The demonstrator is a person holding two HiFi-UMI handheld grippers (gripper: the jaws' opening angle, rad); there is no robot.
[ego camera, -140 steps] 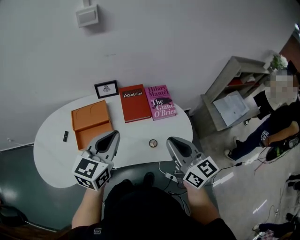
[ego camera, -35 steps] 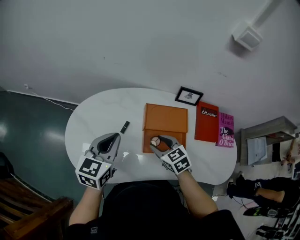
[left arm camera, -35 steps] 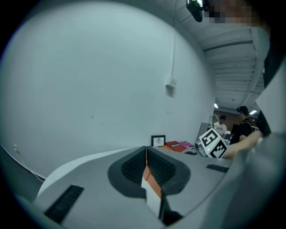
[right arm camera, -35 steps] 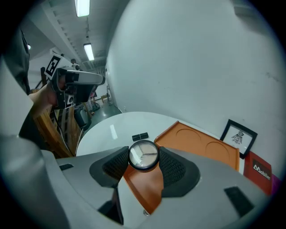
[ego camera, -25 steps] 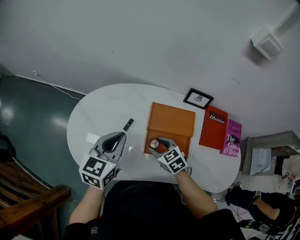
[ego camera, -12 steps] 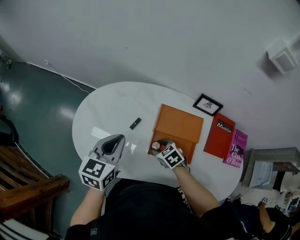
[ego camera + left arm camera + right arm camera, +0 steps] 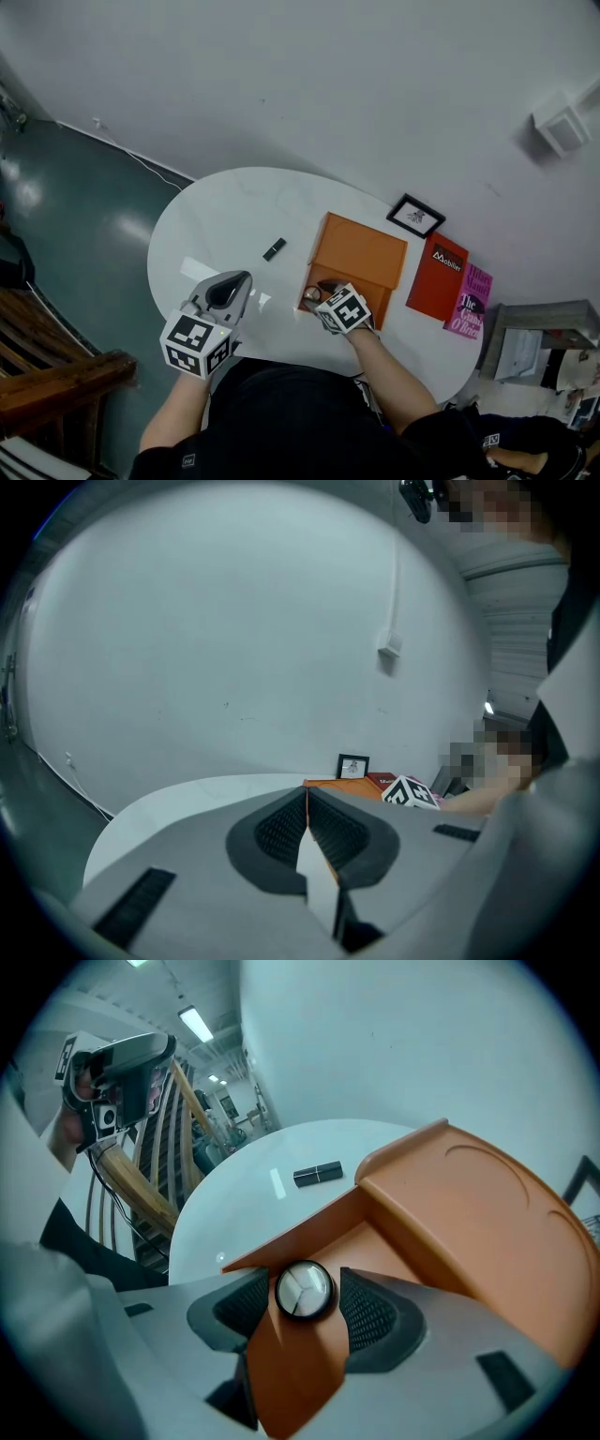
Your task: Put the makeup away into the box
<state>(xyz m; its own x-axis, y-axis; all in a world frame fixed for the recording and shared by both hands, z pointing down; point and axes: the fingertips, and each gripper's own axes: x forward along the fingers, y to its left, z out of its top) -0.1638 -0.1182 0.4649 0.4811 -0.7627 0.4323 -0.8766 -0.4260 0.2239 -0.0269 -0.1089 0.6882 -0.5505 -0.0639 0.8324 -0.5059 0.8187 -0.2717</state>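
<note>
An orange box [image 7: 360,247] lies open on the white oval table [image 7: 216,216], lid [image 7: 469,1204] folded back, tray [image 7: 309,1241] toward me. My right gripper [image 7: 317,294] [image 7: 304,1305] is shut on a small round compact [image 7: 304,1290] [image 7: 311,294] with a black rim and pale face, low over the tray's near left corner. A black lipstick-like stick [image 7: 274,248] [image 7: 317,1174] lies on the table left of the box. My left gripper [image 7: 234,279] [image 7: 307,810] is shut and empty, hovering left of the box [image 7: 342,785].
Behind the box stand a small framed picture [image 7: 416,216] [image 7: 352,766], a red book [image 7: 436,277] and a pink book [image 7: 473,298]. A wooden chair [image 7: 56,375] sits at the lower left. The table edge runs close in front of me.
My right gripper has sunk with the compact from above the box's front edge down into the tray. The left gripper has drifted slightly and stays shut.
</note>
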